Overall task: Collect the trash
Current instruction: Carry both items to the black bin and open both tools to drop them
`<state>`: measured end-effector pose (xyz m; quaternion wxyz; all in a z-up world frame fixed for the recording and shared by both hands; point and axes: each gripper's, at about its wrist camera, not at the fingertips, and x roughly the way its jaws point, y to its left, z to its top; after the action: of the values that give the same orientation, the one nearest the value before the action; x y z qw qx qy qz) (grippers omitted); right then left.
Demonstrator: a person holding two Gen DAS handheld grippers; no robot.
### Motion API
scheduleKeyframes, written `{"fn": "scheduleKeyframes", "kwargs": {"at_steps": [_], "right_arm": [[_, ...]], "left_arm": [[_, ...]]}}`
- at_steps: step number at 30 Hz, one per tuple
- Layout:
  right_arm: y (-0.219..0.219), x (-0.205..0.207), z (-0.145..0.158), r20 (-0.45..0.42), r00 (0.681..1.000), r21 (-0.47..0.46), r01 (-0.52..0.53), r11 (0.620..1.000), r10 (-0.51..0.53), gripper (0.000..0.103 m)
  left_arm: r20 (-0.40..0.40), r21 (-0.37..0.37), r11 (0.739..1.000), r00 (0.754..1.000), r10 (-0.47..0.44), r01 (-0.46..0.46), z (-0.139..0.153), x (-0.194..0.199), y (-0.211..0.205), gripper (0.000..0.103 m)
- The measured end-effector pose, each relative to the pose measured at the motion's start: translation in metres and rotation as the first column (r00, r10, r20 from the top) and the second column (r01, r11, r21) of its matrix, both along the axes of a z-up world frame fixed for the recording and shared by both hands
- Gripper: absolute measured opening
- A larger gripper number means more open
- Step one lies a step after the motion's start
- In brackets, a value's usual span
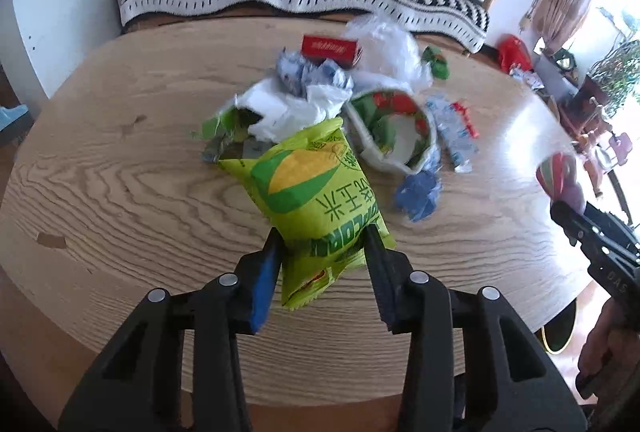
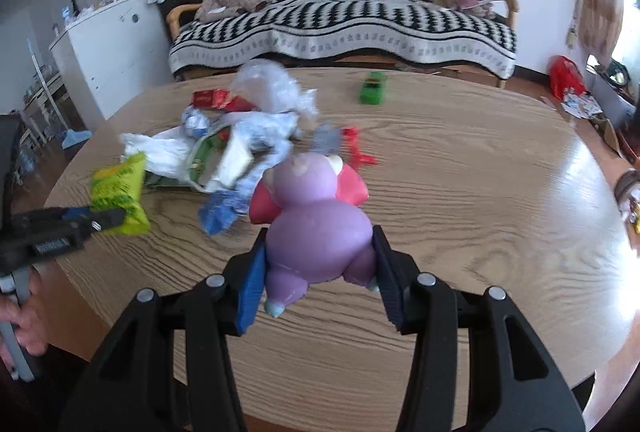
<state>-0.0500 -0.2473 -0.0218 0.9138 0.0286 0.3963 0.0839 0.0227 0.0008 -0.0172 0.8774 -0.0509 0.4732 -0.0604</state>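
Note:
My left gripper (image 1: 322, 244) is shut on a yellow-green popcorn bag (image 1: 312, 187) and holds it over the near part of the round wooden table (image 1: 120, 171). The bag also shows in the right wrist view (image 2: 120, 191), with the left gripper (image 2: 100, 220) on it. My right gripper (image 2: 318, 252) is shut on a purple and pink toy figure (image 2: 316, 220); the toy shows at the right edge of the left wrist view (image 1: 560, 175). A trash pile lies mid-table: white paper (image 1: 288, 107), a crushed cup (image 1: 394, 127), blue wrappers (image 1: 418, 193), a red box (image 1: 330, 47), clear plastic (image 1: 386, 43).
A green toy car (image 2: 374, 87) sits at the far side of the table. A red scrap (image 2: 356, 147) lies by the pile. A sofa with a striped blanket (image 2: 344, 19) stands behind the table, a white cabinet (image 2: 108, 51) to the left, floor clutter (image 2: 576, 91) at right.

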Motion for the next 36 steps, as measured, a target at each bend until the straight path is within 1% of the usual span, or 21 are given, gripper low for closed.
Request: {"fn": "scheduleKeyframes", "kwargs": {"at_steps": [3,4,5,6,8,10,12,14,17,20,22,23,24,25,27,28,29,31,33,34,36], "right_arm": [[-0.035,-0.012,0.0,-0.021,0.999,0.048,0.044,0.998,-0.043,0.049],[-0.044,-0.015,-0.001,-0.025,0.998,0.051,0.06,0.997,-0.059,0.049],[-0.051,-0.018,-0.001,-0.026,0.997,0.042,0.076,0.996,-0.075,0.049],[-0.058,-0.022,-0.002,-0.024,0.996,0.03,0.088,0.996,-0.088,0.049],[-0.067,-0.027,-0.004,-0.025,0.994,0.023,0.107,0.994,-0.106,0.049],[-0.077,-0.033,-0.003,-0.021,0.992,0.018,0.122,0.992,-0.122,0.049],[-0.088,-0.042,0.0,-0.014,0.99,0.014,0.14,0.99,-0.14,0.049],[-0.105,-0.051,0.005,-0.006,0.985,0.018,0.17,0.985,-0.17,0.049],[-0.146,-0.076,0.014,0.012,0.97,0.019,0.242,0.97,-0.242,0.049],[-0.199,-0.104,0.015,0.012,0.942,0.003,0.337,0.942,-0.337,0.049],[-0.243,-0.131,0.009,-0.015,0.906,-0.002,0.422,0.906,-0.422,0.049],[-0.26,-0.14,0.005,-0.036,0.89,-0.003,0.456,0.89,-0.455,0.049],[-0.286,-0.155,0.0,-0.064,0.856,-0.013,0.514,0.858,-0.514,0.049],[-0.303,-0.164,-0.004,-0.079,0.832,-0.02,0.549,0.836,-0.548,0.049],[-0.341,-0.186,-0.012,-0.125,0.776,0.006,0.624,0.781,-0.619,0.049],[-0.354,-0.194,-0.015,-0.142,0.754,0.022,0.65,0.759,-0.641,0.049],[-0.369,-0.205,-0.018,-0.157,0.728,0.04,0.68,0.732,-0.668,0.049],[-0.39,-0.222,-0.024,-0.183,0.699,0.057,0.709,0.702,-0.691,0.049],[-0.406,-0.236,-0.035,-0.217,0.68,0.073,0.727,0.683,-0.701,0.049],[-0.415,-0.237,-0.042,-0.236,0.671,0.078,0.734,0.675,-0.703,0.049],[-0.428,-0.242,-0.057,-0.286,0.65,0.078,0.748,0.659,-0.704,0.049]], "left_arm": [[0.052,-0.091,0.995,0.998,-0.04,0.045,0.021,-0.008,-0.003,0.04],[0.077,-0.109,0.993,0.996,-0.046,0.054,0.029,-0.01,-0.002,0.04],[0.11,-0.108,0.993,0.993,-0.043,0.055,0.037,-0.011,-0.003,0.04],[0.159,-0.093,0.994,0.987,-0.035,0.05,0.047,-0.014,-0.005,0.04],[0.221,-0.055,0.997,0.975,-0.041,0.055,0.058,-0.017,-0.012,0.039],[0.235,-0.055,0.996,0.97,-0.056,0.071,0.06,-0.016,-0.022,0.038],[0.219,-0.059,0.992,0.971,-0.094,0.109,0.055,-0.015,-0.038,0.038],[0.205,-0.049,0.985,0.967,-0.151,0.164,0.05,-0.015,-0.062,0.037],[0.192,-0.048,0.962,0.948,-0.254,0.268,0.044,-0.022,-0.113,0.036],[0.184,-0.042,0.918,0.906,-0.381,0.395,0.04,-0.037,-0.184,0.031],[0.174,-0.047,0.855,0.847,-0.502,0.516,0.032,-0.057,-0.248,0.025],[0.169,-0.042,0.831,0.823,-0.542,0.555,0.026,-0.067,-0.27,0.025],[0.16,-0.043,0.794,0.789,-0.593,0.606,0.018,-0.08,-0.303,0.025],[0.148,-0.059,0.764,0.762,-0.63,0.643,0.009,-0.09,-0.327,0.023],[0.117,-0.116,0.698,0.708,-0.697,0.706,-0.014,-0.108,-0.38,0.02],[0.108,-0.126,0.68,0.691,-0.714,0.722,-0.024,-0.114,-0.402,0.006],[0.097,-0.127,0.668,0.679,-0.727,0.733,-0.035,-0.121,-0.424,0.0],[0.058,-0.17,0.621,0.637,-0.769,0.765,-0.052,-0.138,-0.468,0.0],[0.053,-0.172,0.584,0.599,-0.799,0.793,-0.067,-0.155,-0.505,0.0],[0.033,-0.189,0.575,0.59,-0.807,0.796,-0.076,-0.157,-0.519,0.0],[-0.008,-0.21,0.57,0.581,-0.814,0.794,-0.097,-0.157,-0.541,0.0]]}}
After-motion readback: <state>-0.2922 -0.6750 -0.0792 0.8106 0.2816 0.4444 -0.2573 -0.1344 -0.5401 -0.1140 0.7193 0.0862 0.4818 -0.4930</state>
